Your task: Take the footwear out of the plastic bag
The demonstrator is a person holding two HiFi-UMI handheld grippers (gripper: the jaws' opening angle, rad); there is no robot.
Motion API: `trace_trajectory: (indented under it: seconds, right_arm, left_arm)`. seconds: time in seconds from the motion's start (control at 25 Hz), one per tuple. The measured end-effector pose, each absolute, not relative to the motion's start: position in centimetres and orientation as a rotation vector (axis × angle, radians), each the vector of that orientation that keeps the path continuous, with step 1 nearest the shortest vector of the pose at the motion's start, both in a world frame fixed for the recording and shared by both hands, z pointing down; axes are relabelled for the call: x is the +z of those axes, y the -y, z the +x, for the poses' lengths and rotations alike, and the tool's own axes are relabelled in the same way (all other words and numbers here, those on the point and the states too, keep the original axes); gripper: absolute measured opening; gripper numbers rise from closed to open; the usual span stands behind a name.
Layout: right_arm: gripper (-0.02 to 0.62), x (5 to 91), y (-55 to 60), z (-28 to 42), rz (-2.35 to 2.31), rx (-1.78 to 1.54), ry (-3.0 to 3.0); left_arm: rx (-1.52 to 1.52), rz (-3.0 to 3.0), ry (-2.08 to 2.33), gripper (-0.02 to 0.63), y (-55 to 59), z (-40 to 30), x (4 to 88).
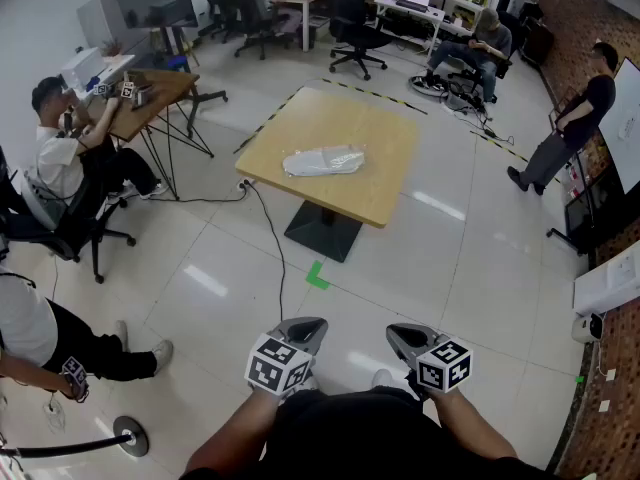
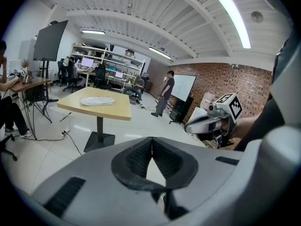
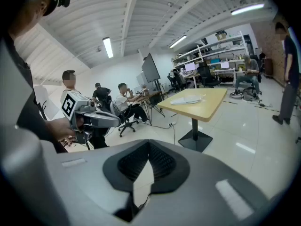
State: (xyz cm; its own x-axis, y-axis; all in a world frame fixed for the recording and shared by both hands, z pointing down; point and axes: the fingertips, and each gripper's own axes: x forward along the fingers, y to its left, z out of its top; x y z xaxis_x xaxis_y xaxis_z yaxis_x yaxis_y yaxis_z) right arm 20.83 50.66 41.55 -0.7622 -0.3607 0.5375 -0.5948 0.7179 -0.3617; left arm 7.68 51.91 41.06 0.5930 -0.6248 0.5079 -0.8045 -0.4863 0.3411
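Footwear cannot be made out inside the pale plastic bag (image 1: 323, 161), which lies flat near the middle of the wooden table (image 1: 385, 193), well apart from both grippers. The left gripper (image 1: 306, 325) is clenched on nothing, and the right gripper (image 1: 399, 332) likewise. A good approach means walking up first, then parting the jaws so one pins the bag while the other reaches its mouth.

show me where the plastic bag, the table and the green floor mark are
plastic bag (image 1: 323, 161): head view, middle of the bag
table (image 1: 375, 133): head view, bare top right of the bag
green floor mark (image 1: 316, 276): head view, its corner
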Motion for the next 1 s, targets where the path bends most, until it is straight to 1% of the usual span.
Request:
trace_trajectory:
  seconds: [0.2,0.44,0.72,1.0]
  right_arm:
    - [0.003,41.4,-48.9,19.7,0.803,0.590,2.473]
    - [0.003,42.5,-47.7,20.8,0.857,0.658,2.420]
    - [0.003,44.8,-41.3,21.8,0.877,0.741,2.436]
    - [0.003,44.9,-31.3,20.1,0.757,0.801,2.531]
  left_arm:
    - [0.472,2.281,1.083,0.008,-51.8,5.7,43.3]
    - [0.474,2.250,1.031,0.008,-50.4,5.3,44.9]
    - [0.511,2.245,1.029,0.008,-43.3,6.2,45.8]
    - [0.590,2.236,1.130,0.008,-33.3,6.6,44.7]
